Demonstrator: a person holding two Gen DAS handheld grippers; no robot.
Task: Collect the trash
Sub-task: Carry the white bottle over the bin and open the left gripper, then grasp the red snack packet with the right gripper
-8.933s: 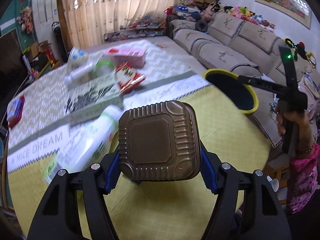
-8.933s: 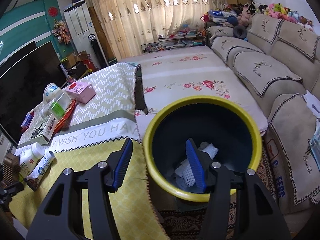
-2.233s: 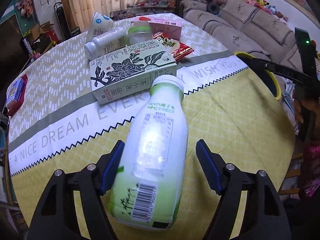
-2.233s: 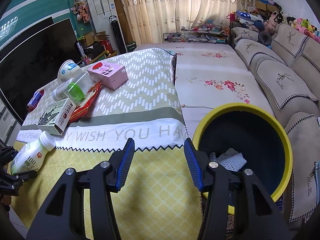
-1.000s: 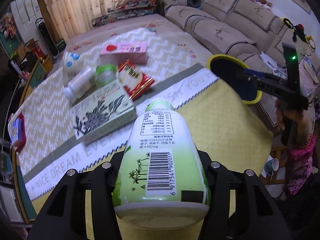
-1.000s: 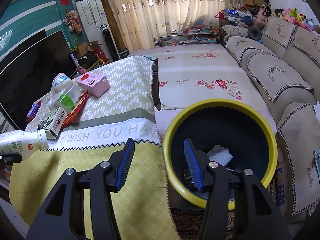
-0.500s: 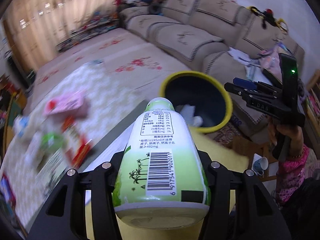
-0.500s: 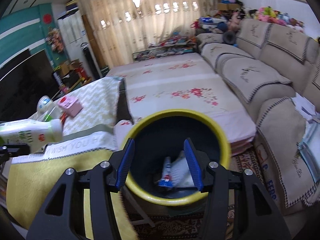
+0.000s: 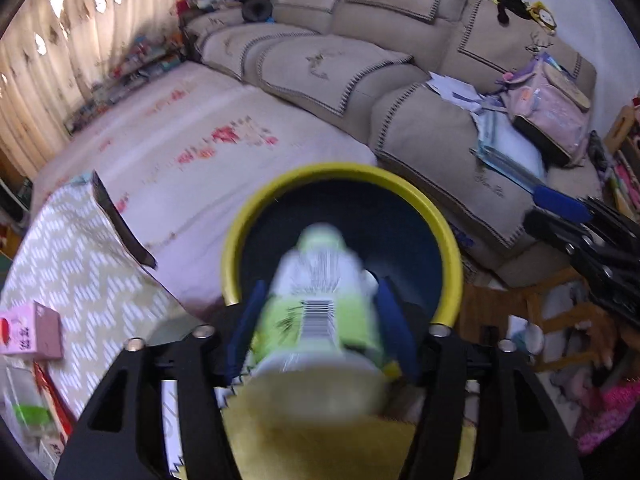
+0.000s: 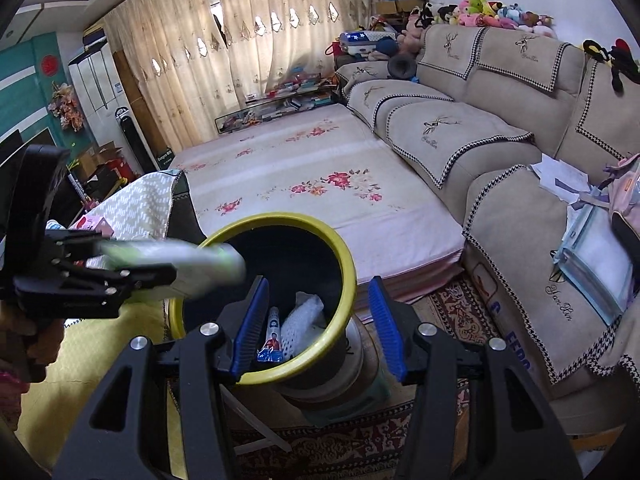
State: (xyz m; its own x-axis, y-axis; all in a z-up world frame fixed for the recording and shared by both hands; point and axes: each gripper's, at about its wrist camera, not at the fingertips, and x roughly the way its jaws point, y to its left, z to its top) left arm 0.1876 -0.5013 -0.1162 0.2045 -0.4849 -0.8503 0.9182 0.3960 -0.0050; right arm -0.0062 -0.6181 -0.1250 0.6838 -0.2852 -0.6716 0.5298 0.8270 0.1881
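The left hand-held gripper [image 9: 320,320] pointed steeply down over the bin [image 9: 448,240], a dark tub with a yellow rim standing just beyond the bench [image 9: 80,248] edge. Its jaws were opening. The bottle [image 9: 320,300], white and green with a barcode, lay between the blue pads [image 9: 394,328], cap end forward over the bin mouth. The bottle was motion-blurred, and a gap showed between it and the pads on both sides; contact could not be confirmed.

In the right wrist view, the left hand-held gripper [image 10: 132,268] appeared at the left, with the bottle [image 10: 192,268] projecting from it nearly level, its cap end past the near rim of the bin [image 10: 344,280].

The right hand-held gripper [image 10: 316,320] stood partly open and empty, its pads either side of the bin's right wall in the view, above the rim. Touching could not be determined.

Bin contents visible:
- a white foam net [image 10: 300,320];
- a small tube [image 10: 272,340] with red and blue print.

On the bench, covered with a patterned cloth:
- a pink carton [image 9: 32,332] near the left edge of the left wrist view;
- further items below it, too blurred to identify.

A sofa [image 10: 460,128] ran behind the bin, and a floral mat [image 10: 320,184] lay between the sofa and the bench. Papers [image 10: 596,256] lay on the sofa's near seat.
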